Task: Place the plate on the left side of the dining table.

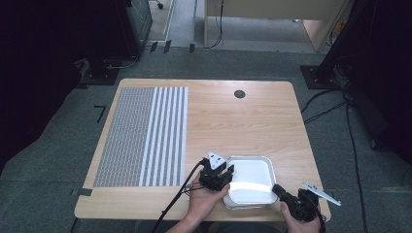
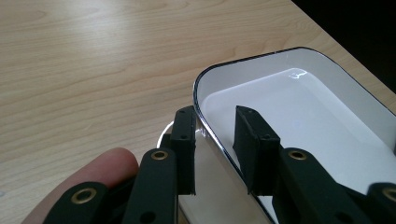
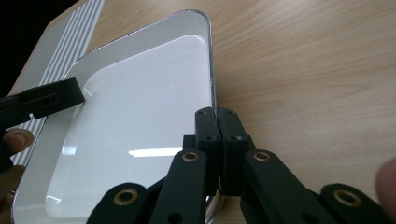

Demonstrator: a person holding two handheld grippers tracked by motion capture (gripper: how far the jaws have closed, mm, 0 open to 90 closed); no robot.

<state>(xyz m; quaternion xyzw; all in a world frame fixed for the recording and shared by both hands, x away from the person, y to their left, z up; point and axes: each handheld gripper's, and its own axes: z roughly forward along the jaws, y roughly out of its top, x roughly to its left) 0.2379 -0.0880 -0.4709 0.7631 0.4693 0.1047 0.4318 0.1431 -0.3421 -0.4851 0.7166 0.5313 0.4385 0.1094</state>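
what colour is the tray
White, with a thin dark rim; the tray shows best in the right gripper view.

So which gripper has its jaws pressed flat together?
The right gripper: its jaws meet with no gap at the tray's rim. The left gripper's jaws stand apart, one on each side of the rim.

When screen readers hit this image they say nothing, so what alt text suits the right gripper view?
The right tongs, black jaws shut, pinch the rim of a shallow white rectangular metal-edged tray on a light wooden table. A jaw of the left tongs reaches over the tray's left side, near a grey striped mat.
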